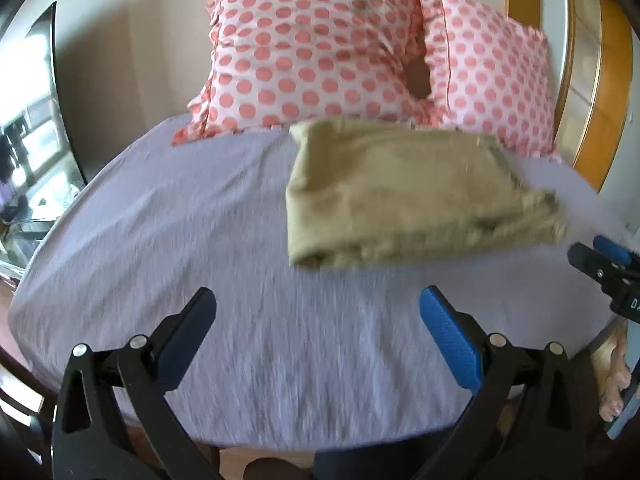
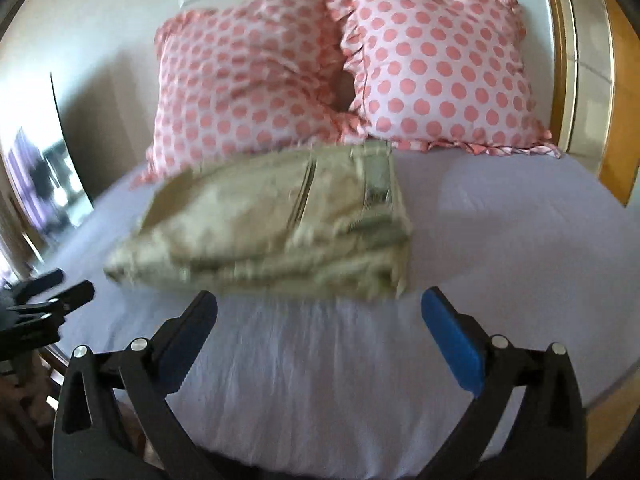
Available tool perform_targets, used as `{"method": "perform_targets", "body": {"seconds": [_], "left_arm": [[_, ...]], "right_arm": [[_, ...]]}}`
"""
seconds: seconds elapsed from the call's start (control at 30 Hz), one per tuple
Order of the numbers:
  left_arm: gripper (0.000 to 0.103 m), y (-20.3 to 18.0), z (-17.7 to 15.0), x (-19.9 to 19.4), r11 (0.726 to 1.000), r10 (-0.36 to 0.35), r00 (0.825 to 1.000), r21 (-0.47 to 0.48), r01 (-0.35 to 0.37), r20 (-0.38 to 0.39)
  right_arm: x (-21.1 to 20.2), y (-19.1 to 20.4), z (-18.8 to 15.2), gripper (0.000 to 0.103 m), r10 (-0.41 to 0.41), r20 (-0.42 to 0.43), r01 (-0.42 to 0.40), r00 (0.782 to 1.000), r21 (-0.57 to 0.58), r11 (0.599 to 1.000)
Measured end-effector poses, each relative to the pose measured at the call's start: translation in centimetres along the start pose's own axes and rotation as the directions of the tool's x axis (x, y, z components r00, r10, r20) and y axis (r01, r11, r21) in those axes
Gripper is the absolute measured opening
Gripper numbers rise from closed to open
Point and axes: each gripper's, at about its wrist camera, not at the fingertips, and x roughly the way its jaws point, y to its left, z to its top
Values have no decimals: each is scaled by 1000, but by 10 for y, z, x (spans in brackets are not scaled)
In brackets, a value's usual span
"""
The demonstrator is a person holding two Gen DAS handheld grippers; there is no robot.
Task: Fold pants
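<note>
The khaki pants (image 1: pixel 408 192) lie folded into a compact stack on the lilac bed sheet (image 1: pixel 200 264), just in front of the pillows; they also show in the right wrist view (image 2: pixel 280 224). My left gripper (image 1: pixel 318 308) is open and empty, hovering over the sheet short of the pants. My right gripper (image 2: pixel 319 308) is open and empty, close to the stack's near edge. The right gripper shows at the right edge of the left wrist view (image 1: pixel 600 260), and the left gripper at the left edge of the right wrist view (image 2: pixel 60 286). Both views are motion-blurred.
Two pink polka-dot pillows (image 1: pixel 316 52) (image 2: pixel 436 64) lean against the wall behind the pants. A wooden frame (image 1: pixel 600 80) stands at the right. A dark mirror or screen (image 1: pixel 36 128) is at the left. A bare foot (image 1: pixel 612 380) is on the floor beside the bed.
</note>
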Motion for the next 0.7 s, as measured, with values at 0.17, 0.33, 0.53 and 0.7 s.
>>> {"method": "perform_targets", "body": {"seconds": [0.17,0.33,0.53,0.7], "left_arm": [[101,-10,-14,11,998,28,1000,57,-27,-4],[101,-4,-20,21,1000,-4,1000,15,5,-31],[101,-4,-25,18,1000,3,1000,14,-3,-4],[101,-5,-27,19,1000,5,1000,11,-5,-12]], "right_arm": [[1,13,-12,102,-17,-17,17,1000,-37,999],[15,15,-19,102,-66,-75,64,995,-35,997],[16,15,-29,102,-97,-68,97,993,-13,995],[16,15,-29,102,-99,-64,98,993,-11,995]]}}
